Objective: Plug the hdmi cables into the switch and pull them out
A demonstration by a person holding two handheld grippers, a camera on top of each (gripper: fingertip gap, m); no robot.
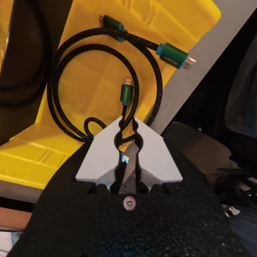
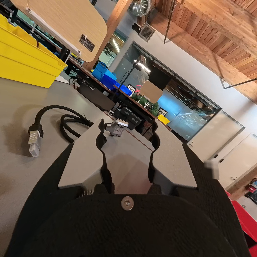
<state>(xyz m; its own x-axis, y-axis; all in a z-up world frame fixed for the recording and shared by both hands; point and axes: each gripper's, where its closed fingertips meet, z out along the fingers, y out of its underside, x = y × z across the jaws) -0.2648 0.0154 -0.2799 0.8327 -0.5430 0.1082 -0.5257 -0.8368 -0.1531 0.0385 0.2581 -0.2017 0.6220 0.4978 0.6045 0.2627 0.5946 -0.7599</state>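
Left gripper (image 1: 127,119): I hover it over the yellow bin (image 1: 153,20); jaws a narrow gap apart with braided cable passing under that gap, and I cannot tell whether they pinch it

Right gripper (image 2: 128,123): I keep it low over the grey table (image 2: 20,100), jaws spread wide and holding nothing

HDMI cables (image 1: 55,89): black braided leads coiled in loops on the bin floor, well apart from anything I could call the switch, which I see in neither view

Plugs: one green-shelled plug (image 1: 126,92) lies just ahead of my left fingertips, metal tip pointing away; a second green plug (image 1: 173,55) hangs over the bin's edge; a third plug (image 1: 112,23) rests at the far side; a metal tip (image 1: 125,158) shows between the jaws, close to the camera

Other cable (image 2: 34,137): a black lead with a silver and clear plug lies on the table left of my right gripper, its slack looped beside it

Handling: I judge the leads light, springy and apt to drag their coils along; the smooth metal shells look slippery and rigid

Where to grip: across the flat sides of the green shell, never the braid or the bare tip

Progress: nothing plugged as far as I can see
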